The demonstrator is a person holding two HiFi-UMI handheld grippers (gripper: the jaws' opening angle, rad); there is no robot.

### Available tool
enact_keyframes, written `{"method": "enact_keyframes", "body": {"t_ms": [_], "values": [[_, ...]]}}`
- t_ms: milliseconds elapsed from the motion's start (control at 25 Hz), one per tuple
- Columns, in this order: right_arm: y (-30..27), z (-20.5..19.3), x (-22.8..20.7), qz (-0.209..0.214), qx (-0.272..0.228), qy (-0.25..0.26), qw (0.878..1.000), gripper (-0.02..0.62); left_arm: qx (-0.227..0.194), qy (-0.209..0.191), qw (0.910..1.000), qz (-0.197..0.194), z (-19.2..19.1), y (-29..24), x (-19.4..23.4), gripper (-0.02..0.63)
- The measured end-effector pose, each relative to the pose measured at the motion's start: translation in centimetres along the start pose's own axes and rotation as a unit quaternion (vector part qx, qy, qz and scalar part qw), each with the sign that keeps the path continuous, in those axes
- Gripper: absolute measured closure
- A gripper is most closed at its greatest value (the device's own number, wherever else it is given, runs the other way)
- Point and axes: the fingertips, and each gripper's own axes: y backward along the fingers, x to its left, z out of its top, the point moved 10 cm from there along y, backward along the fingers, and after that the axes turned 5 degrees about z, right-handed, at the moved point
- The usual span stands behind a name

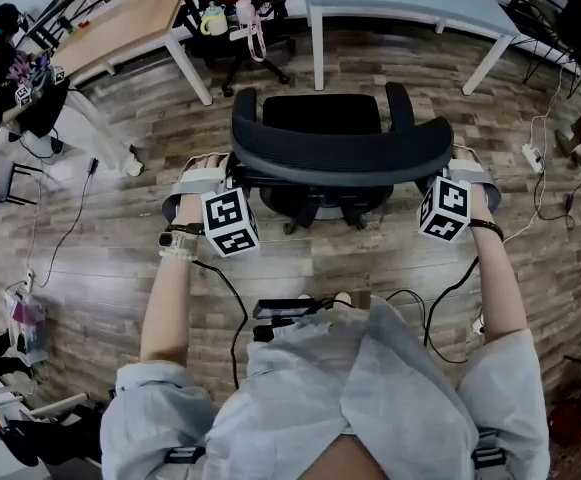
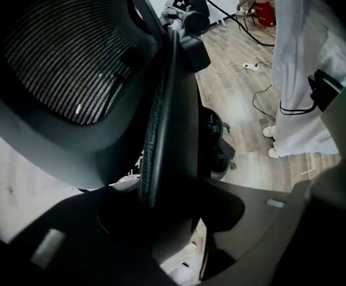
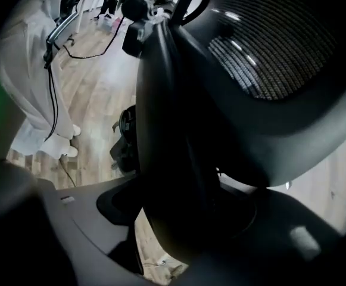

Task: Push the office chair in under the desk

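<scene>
The office chair [image 1: 320, 116] faces the tabletop [image 1: 410, 6], its backrest [image 1: 342, 154] running left to right. The left tongs [image 2: 167, 198] and right tongs [image 3: 181, 210] each clamp one backrest end.

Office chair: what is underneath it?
Under the office chair part of a black wheeled base shows, standing on the wooden floor. The backrest covers the rest of it from above.
</scene>
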Motion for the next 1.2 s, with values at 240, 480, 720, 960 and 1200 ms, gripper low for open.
{"method": "enact_keyframes", "body": {"t_ms": [240,480,720,960,1200], "values": [[-0.28,-0.12,-0.08,-0.046,-0.006,0.003,0.999,0.4,0.001,-0.02,0.9995,0.026,-0.02,-1.13,-0.53,0.42],[-0.2,-0.06,-0.05,-0.056,-0.003,-0.004,0.998,0.402,-0.006,-0.019,0.9987,0.048,-0.05,-1.08,-0.42,0.456],[-0.42,-0.19,-0.13,-0.057,-0.001,-0.007,0.998,0.403,-0.007,-0.024,0.9985,0.048,0.09,-1.32,-0.29,0.472],[-0.02,-0.44,-0.17,-0.062,0.0,-0.014,0.998,0.403,-0.013,-0.027,0.9983,0.051,0.4,-1.12,0.15,0.479],[0.06,-0.4,0.16,-0.067,0.0,-0.019,0.998,0.402,-0.021,-0.028,0.998,0.053,0.32,-1.21,0.1,0.48]]}}
